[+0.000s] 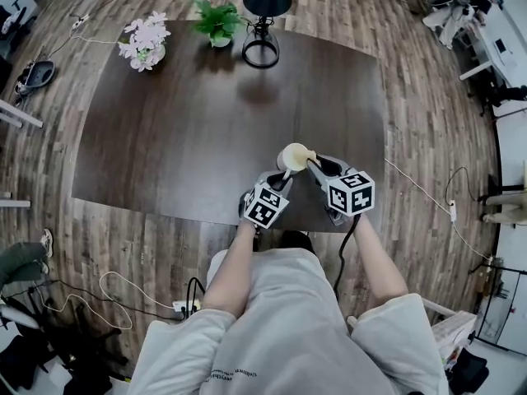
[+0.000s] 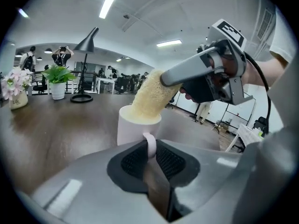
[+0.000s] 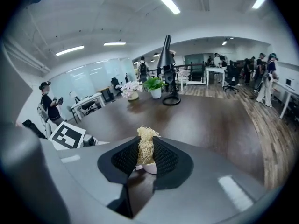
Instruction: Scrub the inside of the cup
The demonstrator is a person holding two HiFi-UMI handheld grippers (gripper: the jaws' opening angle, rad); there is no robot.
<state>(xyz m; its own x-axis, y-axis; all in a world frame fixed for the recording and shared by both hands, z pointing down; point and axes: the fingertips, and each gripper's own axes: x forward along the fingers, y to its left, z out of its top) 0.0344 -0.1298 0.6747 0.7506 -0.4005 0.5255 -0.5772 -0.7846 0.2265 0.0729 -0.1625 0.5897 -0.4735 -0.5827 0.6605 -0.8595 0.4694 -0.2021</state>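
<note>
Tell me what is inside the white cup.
The lower end of a yellowish fibrous scrubber, held by the right gripper, fills the mouth of the white ceramic cup. Its inner wall and bottom are covered.

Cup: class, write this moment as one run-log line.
left tool: shut on cup handle | right tool: shut on scrubber | scrubber: tip inside cup

This is an open-plan office. White desks (image 3: 217, 70) and wheeled office chairs (image 3: 230, 84) stand beyond a large dark table (image 1: 206, 138). People (image 3: 46, 104) stand among them, and long strip lights (image 3: 167, 1) run across the ceiling. The wood-plank floor (image 1: 428, 97) has cables (image 1: 111, 299) trailing over it. A black lamp (image 1: 265, 11), a green potted plant (image 1: 218, 21) and a pot of pink flowers (image 1: 144, 41) stand on the table.
</note>
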